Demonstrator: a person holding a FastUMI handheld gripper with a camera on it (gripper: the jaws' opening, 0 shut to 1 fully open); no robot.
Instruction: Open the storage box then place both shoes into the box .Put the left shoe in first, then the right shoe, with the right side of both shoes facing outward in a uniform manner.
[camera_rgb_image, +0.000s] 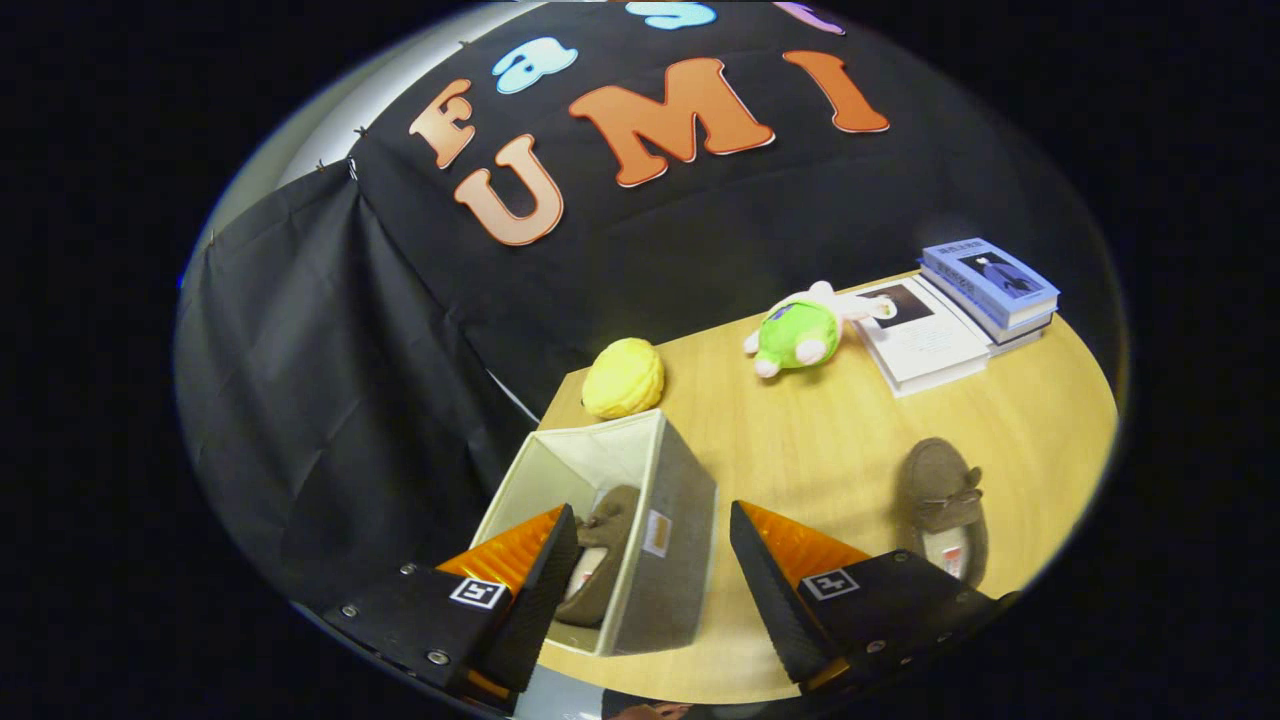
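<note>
An open grey fabric storage box (672, 530) stands on the wooden table, just ahead of my fingers. One brown loafer (603, 560) lies inside it, partly hidden behind one finger. The second brown loafer (942, 505) lies on the table beside the box, beyond the other finger, sole down with its bow on top. My gripper (652, 560) hovers above the box's near wall, open, with nothing between the fingers.
A yellow plush ball (623, 378) sits right behind the box. A green and white plush toy (800, 332) lies farther back, next to a stack of books (960, 310). The table (830, 440) ends at the black cloth behind.
</note>
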